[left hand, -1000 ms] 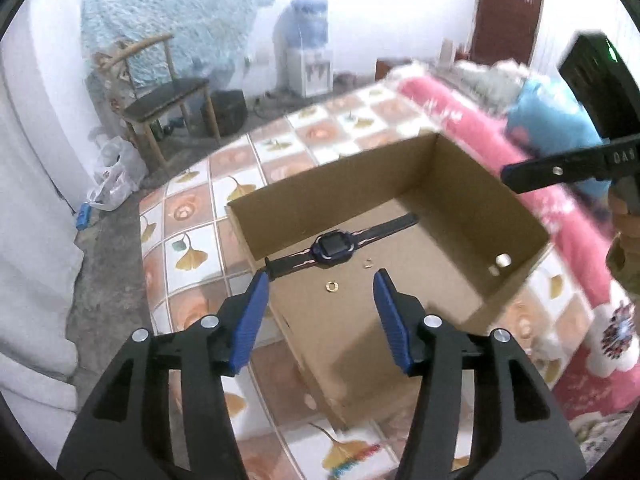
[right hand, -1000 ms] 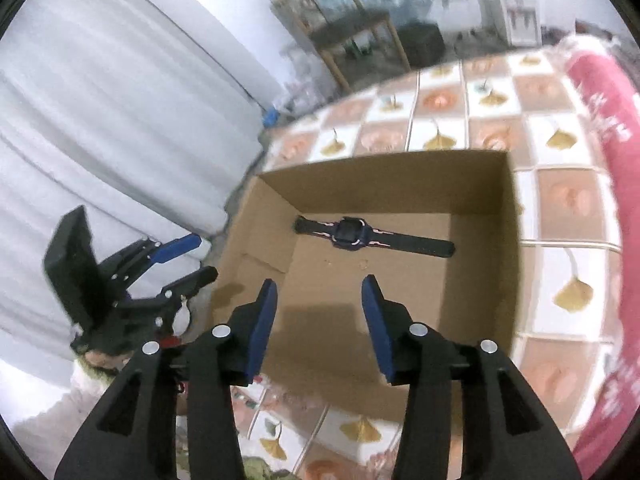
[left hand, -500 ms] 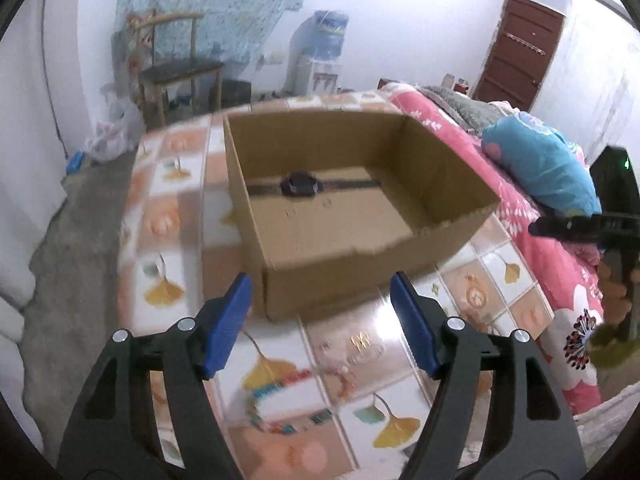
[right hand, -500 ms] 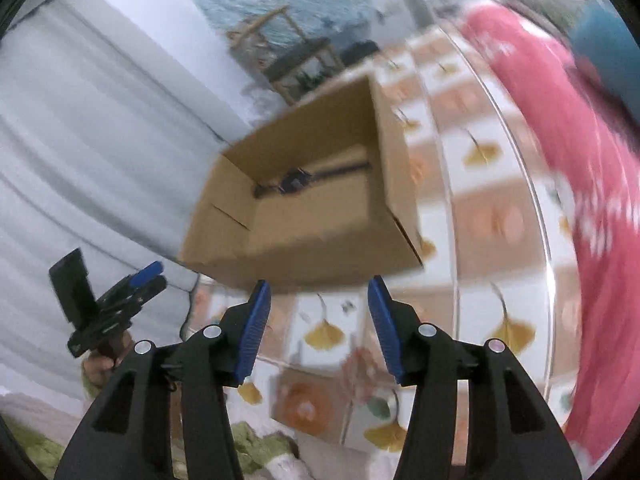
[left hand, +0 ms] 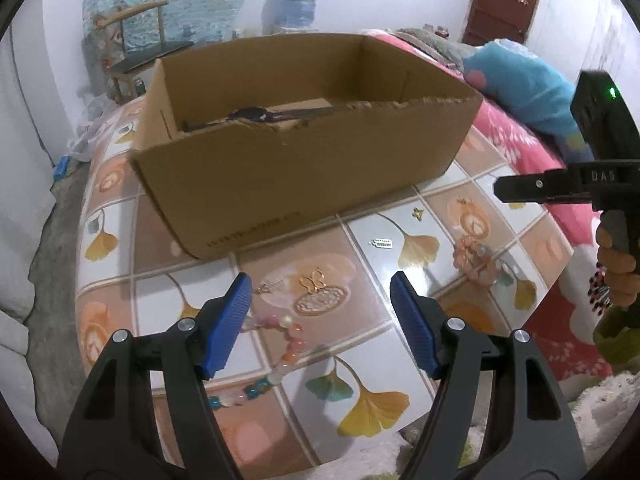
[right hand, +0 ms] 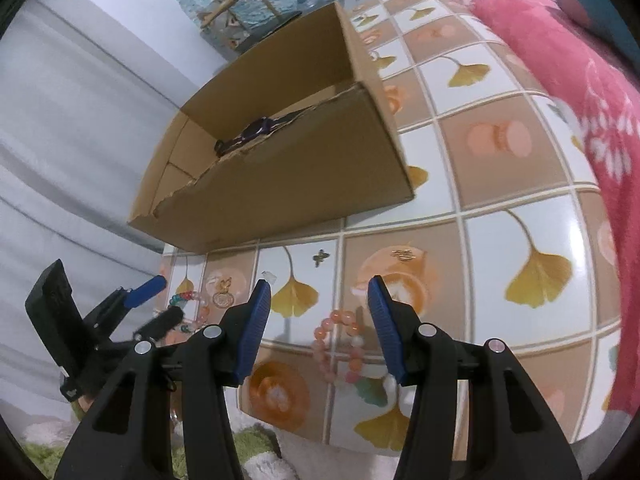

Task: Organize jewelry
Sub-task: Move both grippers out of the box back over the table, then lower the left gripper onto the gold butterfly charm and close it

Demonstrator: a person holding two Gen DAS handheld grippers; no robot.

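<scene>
A cardboard box sits on the tiled tabletop, open at the top, its near rim torn and ragged. Inside it, close behind that torn edge, lies a dark wristwatch, only partly visible over the wall; the right wrist view shows it too. The rest of the jewelry lies loose on the tabletop in front of the box. The left hand-held gripper hovers above the near tiles with its blue pads spread wide and nothing between them; just below its left pad runs a string of pink, white and blue beads, and between the pads, farther off, lies a gold butterfly piece beside a thin chain. Nearer the box there is a small silver tag and a tiny gold charm. To the right lies a pink bead bracelet. The right hand-held gripper hangs over that same bracelet, its jaws standing apart and not touching the beads, which lie on the tabletop beneath the gap. In the right wrist view a small butterfly charm and a gold clasp-like piece lie beyond the pads, near the box wall. A pink floral bedcover borders the tabletop on the right.
</scene>
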